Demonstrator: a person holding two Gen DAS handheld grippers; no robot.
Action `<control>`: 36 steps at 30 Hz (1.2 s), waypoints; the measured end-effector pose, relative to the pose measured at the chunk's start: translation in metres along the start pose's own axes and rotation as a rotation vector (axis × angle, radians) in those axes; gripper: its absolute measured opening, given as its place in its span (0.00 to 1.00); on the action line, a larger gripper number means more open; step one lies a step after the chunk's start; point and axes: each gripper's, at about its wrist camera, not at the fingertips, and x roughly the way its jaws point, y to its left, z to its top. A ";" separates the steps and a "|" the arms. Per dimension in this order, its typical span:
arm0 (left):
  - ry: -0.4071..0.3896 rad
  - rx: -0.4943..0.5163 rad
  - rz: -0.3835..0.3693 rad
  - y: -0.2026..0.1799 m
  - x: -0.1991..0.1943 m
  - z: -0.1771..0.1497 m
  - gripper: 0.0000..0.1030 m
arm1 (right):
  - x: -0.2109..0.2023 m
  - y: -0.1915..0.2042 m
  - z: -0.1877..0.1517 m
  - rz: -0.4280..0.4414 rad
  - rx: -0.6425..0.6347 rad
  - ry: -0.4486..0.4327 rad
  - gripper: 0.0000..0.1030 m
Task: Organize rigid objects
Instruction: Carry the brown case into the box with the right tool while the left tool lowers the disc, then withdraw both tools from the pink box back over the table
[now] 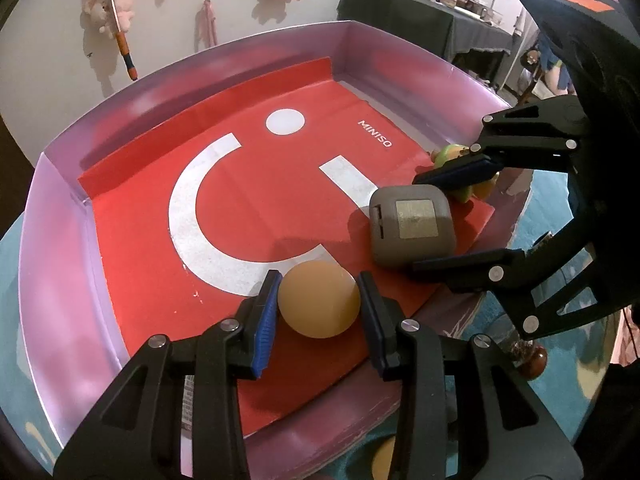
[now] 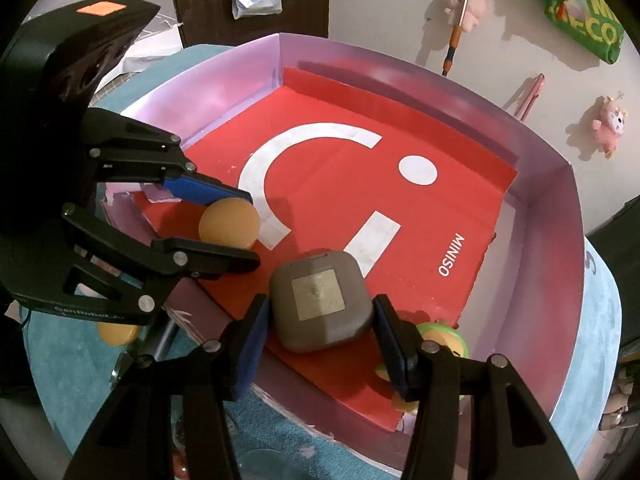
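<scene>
A tan round disc (image 1: 319, 299) lies on the red liner of the pink tray (image 1: 60, 216), between the pads of my left gripper (image 1: 319, 312); the jaws stand open with a small gap each side. A grey rounded square case (image 2: 322, 300) lies on the liner between the pads of my right gripper (image 2: 320, 340), also open around it. The case shows in the left wrist view (image 1: 412, 226) with my right gripper (image 1: 444, 220) around it. The disc (image 2: 229, 225) and my left gripper (image 2: 236, 226) show in the right wrist view.
A green and yellow toy (image 2: 440, 340) lies in the tray corner by the right gripper. Another tan disc (image 2: 118, 334) lies outside the tray on the teal cloth (image 2: 600, 320). The tray walls (image 2: 552, 264) rise around the liner. Plush toys hang on the wall.
</scene>
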 end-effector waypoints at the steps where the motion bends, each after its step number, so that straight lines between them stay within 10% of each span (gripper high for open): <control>1: 0.000 0.002 -0.002 0.000 0.000 0.000 0.37 | 0.000 0.000 0.000 0.001 -0.001 0.003 0.54; 5: 0.001 0.008 0.007 -0.002 -0.001 -0.002 0.51 | 0.002 -0.002 0.002 0.007 -0.001 0.006 0.56; 20: -0.022 -0.030 0.000 0.002 -0.012 -0.003 0.51 | 0.001 0.001 0.003 -0.010 -0.006 0.010 0.58; 36: -0.296 -0.146 0.118 -0.035 -0.128 -0.051 0.79 | -0.110 0.025 -0.024 -0.063 0.094 -0.229 0.90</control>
